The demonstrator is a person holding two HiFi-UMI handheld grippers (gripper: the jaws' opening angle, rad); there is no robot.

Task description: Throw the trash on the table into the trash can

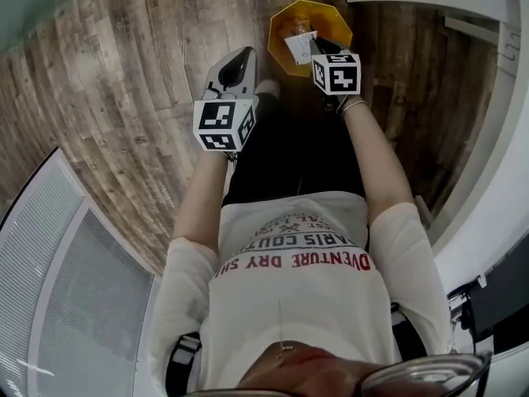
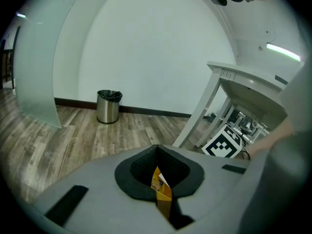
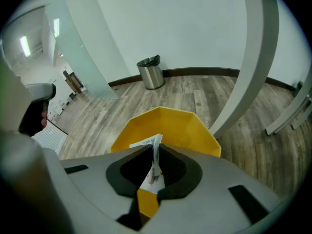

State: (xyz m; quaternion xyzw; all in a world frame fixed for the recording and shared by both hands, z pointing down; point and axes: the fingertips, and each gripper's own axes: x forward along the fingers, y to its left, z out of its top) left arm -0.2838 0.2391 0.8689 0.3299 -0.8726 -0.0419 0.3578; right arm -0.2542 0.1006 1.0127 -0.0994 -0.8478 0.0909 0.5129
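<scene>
A yellow trash can (image 1: pixel 289 19) stands on the wood floor in front of the person's feet. My right gripper (image 1: pixel 318 50) hangs over its opening, shut on a white printed paper scrap (image 1: pixel 299 46). In the right gripper view the scrap (image 3: pixel 155 156) stands pinched edge-on between the dark pads (image 3: pixel 178 172), with the yellow trash can (image 3: pixel 187 130) directly beneath. My left gripper (image 1: pixel 241 60) is to the left of the can, over bare floor. In the left gripper view it (image 2: pixel 158 172) is shut on a folded yellow-orange wrapper (image 2: pixel 162 189).
A steel pedal bin (image 2: pixel 108 106) stands by the far wall. A white table (image 2: pixel 248 84) with slanted legs is to the right, its curved edge (image 1: pixel 496 164) close by the right arm. A frosted glass panel (image 2: pixel 34 72) is at left, a white ribbed panel (image 1: pixel 58 255) behind.
</scene>
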